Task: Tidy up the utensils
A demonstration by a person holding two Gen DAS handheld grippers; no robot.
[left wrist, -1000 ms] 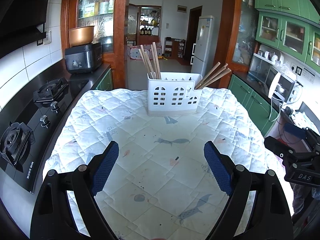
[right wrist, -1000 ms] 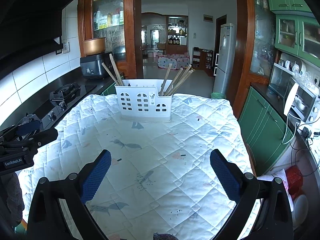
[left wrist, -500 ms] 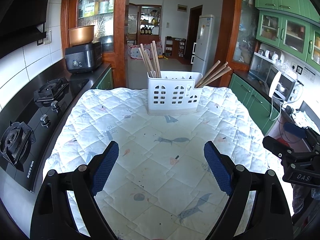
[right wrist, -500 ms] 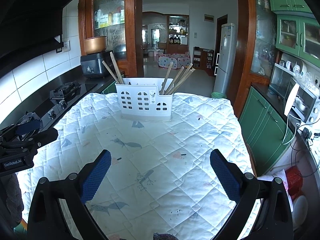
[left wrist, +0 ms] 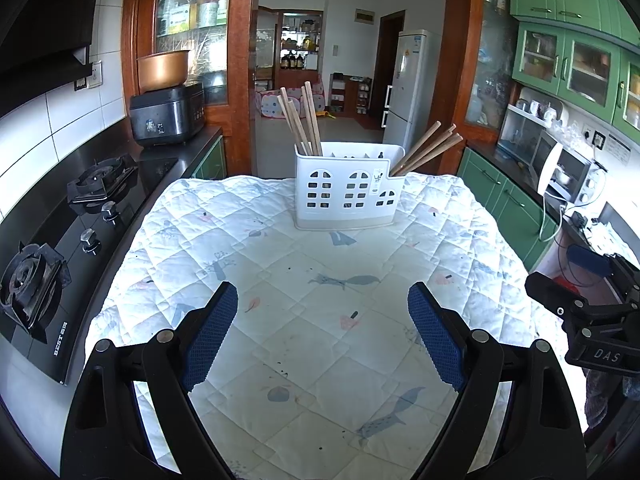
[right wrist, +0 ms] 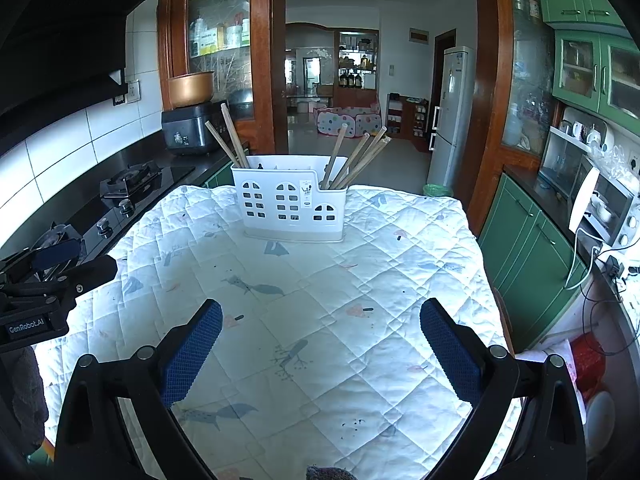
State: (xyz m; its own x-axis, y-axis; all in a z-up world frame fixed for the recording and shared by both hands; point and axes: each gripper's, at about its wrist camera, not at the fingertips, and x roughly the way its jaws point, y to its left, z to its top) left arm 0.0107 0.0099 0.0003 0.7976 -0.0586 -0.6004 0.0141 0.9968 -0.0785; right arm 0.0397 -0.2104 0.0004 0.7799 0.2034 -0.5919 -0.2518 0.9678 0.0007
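A white plastic utensil holder (left wrist: 345, 187) stands upright at the far end of the quilted table cover (left wrist: 304, 288); it also shows in the right wrist view (right wrist: 290, 199). Wooden chopsticks stand in its left compartment (left wrist: 301, 120) and lean out of its right compartment (left wrist: 428, 146). My left gripper (left wrist: 322, 338) is open and empty, well short of the holder. My right gripper (right wrist: 321, 354) is open and empty, also over the near part of the cover. Each gripper shows at the edge of the other's view.
A black gas hob (left wrist: 52, 248) runs along the left of the table, with a rice cooker (left wrist: 168, 114) behind it. Green cabinets (right wrist: 528, 248) and a microwave (left wrist: 564, 172) line the right side. A fridge (right wrist: 452, 116) stands beyond the doorway.
Both grippers have stayed open and almost still; the view has shifted only very slightly. The holder and chopsticks have not moved.
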